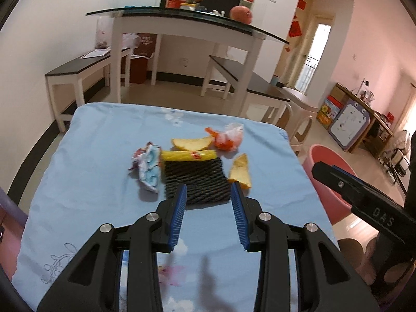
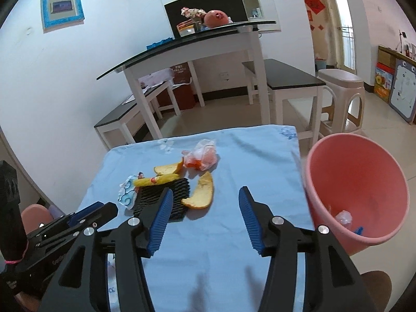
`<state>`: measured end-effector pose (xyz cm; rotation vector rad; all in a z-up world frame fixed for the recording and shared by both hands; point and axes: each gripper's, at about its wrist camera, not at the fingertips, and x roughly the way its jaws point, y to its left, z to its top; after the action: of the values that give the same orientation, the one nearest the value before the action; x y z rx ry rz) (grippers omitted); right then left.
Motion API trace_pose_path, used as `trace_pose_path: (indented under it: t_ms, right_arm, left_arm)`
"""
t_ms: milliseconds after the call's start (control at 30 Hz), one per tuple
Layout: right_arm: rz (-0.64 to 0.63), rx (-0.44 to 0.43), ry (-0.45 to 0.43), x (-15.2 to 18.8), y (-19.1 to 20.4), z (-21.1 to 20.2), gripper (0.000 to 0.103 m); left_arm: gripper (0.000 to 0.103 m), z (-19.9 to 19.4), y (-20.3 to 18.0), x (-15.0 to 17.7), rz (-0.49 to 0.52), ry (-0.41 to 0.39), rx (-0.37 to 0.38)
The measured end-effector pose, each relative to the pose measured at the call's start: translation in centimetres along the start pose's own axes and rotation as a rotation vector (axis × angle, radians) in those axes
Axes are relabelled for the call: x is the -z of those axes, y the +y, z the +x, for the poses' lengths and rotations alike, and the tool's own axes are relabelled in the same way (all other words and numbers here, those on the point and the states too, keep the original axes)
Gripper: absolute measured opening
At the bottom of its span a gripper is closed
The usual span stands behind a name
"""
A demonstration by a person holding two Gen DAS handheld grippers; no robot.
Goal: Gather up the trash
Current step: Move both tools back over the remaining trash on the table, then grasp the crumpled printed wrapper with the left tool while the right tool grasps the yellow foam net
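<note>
Trash lies on the blue tablecloth (image 1: 91, 156): a black foam net (image 1: 195, 179), a yellow wrapper (image 1: 188, 155), a crumpled blue-white wrapper (image 1: 148, 166), two fruit peels (image 1: 191, 143) (image 1: 240, 171) and a crumpled orange-clear plastic bag (image 1: 228, 137). My left gripper (image 1: 209, 189) is open and empty, its tips over the net's near edge. My right gripper (image 2: 205, 195) is open and empty, above the cloth (image 2: 234, 156) near the peel (image 2: 201, 192). The pink bin (image 2: 356, 189) stands right of the table and holds a few scraps.
Behind the table stand a white glass-topped table (image 1: 182, 20) and dark benches (image 1: 85, 65). A beige plastic stool (image 2: 340, 96) stands behind the bin. The right gripper's body shows at the right in the left wrist view (image 1: 364, 197).
</note>
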<state>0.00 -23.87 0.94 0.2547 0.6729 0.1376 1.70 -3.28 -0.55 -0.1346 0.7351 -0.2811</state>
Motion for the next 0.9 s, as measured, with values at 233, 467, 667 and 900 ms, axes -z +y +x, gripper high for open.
trace_pose_path:
  t_ms: [233, 467, 667, 900]
  right_arm:
    - [0.003, -0.001, 0.024, 0.7, 0.2, 1.0, 0.054]
    - [0.017, 0.003, 0.049, 1.2, -0.4, 1.7, 0.058]
    - [0.022, 0.003, 0.053, 1.4, -1.1, 2.4, 0.059]
    - [0.046, -0.013, 0.082, 1.5, -1.8, 3.8, 0.059]
  left_arm:
    - [0.036, 0.5, 2.5, -0.1, -0.04, 0.006, -0.035]
    - [0.036, 0.5, 7.1, 0.2, -0.11, 0.005, -0.067]
    - [0.036, 1.4, 10.1, -0.1, -0.168, 0.027, -0.088]
    - [0.036, 4.0, 8.8, -1.5, -0.185, 0.066, -0.022]
